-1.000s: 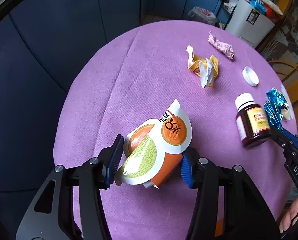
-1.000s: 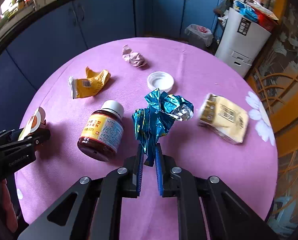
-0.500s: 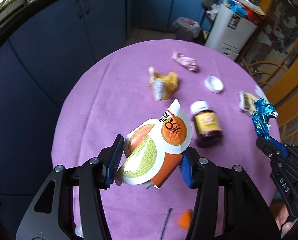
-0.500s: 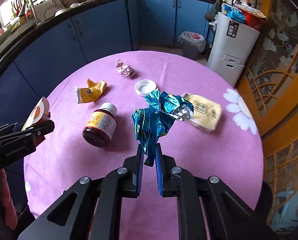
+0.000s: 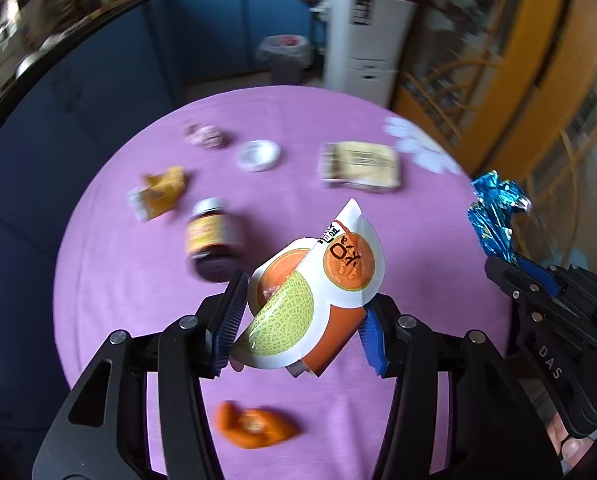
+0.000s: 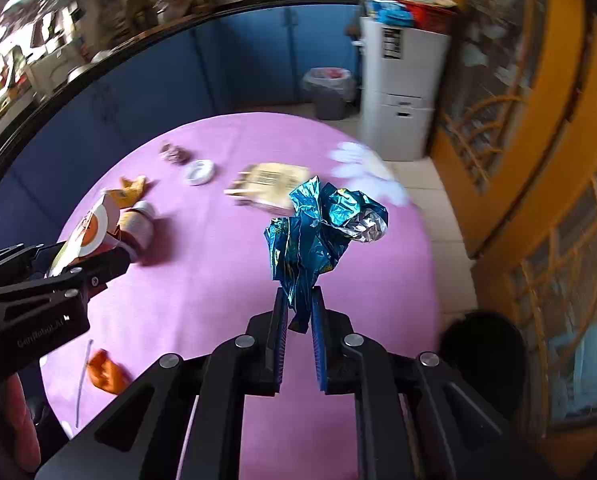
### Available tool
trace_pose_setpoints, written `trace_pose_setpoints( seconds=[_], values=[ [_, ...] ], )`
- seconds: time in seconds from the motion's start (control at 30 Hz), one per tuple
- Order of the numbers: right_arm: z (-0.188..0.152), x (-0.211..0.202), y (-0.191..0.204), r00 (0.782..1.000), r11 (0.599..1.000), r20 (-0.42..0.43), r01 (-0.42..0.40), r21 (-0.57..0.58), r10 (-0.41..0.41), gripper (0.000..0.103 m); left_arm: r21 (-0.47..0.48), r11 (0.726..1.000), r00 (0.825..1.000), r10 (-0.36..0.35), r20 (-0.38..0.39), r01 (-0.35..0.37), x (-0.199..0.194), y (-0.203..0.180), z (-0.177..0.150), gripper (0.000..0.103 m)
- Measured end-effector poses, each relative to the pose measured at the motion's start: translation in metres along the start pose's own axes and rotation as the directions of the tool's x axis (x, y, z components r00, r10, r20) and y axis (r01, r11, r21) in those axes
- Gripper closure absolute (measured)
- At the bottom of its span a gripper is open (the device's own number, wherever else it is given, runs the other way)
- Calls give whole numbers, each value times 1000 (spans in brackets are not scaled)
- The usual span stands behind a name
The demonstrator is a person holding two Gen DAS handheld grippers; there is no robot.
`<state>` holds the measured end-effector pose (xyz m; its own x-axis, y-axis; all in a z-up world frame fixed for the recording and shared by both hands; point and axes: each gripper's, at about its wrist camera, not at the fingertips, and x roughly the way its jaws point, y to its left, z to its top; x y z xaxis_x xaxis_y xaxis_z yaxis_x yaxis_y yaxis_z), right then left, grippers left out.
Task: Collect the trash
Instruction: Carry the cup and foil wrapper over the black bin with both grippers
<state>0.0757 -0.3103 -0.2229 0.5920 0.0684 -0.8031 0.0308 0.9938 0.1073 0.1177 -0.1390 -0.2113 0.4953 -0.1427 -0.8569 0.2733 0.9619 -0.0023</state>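
Note:
My left gripper [image 5: 298,320] is shut on an orange yogurt cup with a peeled melon-print lid [image 5: 310,304], held up over the purple round table [image 5: 418,280]. Seen from the right wrist, that cup [image 6: 88,236] shows at the left in the left gripper [image 6: 74,256]. My right gripper [image 6: 299,312] is shut on a crumpled blue foil wrapper [image 6: 318,232], also lifted above the table. In the left wrist view the blue wrapper [image 5: 494,216] and the right gripper [image 5: 510,260] are at the right edge.
On the table lie a brown medicine bottle [image 5: 212,240], a yellow wrapper [image 5: 160,192], a pink crumpled wrapper [image 5: 204,136], a white cap [image 5: 258,154], a beige packet [image 5: 360,166] and orange peel [image 5: 254,426]. A lined trash bin [image 6: 328,90] stands on the floor beyond the table, a black bin [image 6: 482,352] at lower right.
Both grippers have pulled back and risen from the table, each keeping its item. The views have swung right, and the orange peel and near table edge have come into sight.

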Motion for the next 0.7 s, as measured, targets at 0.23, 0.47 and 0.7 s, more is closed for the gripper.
trace_pose_setpoints(
  seconds=[0.23,0.47,0.7],
  values=[
    [-26,-15,-78,998,987,0,63,147,-63,91,172,984,999,-53,-5,53,4,-92,4,50],
    [-56,-27,-150,992,954,-17,125,274,-126,91,315,944,995,-93,-18,94,14,-178,6,50],
    [-76,-24,-198,988,922,-37,154,355,-150,91,396,910,992,-114,-55,126,34,-243,13,49]
  ],
)
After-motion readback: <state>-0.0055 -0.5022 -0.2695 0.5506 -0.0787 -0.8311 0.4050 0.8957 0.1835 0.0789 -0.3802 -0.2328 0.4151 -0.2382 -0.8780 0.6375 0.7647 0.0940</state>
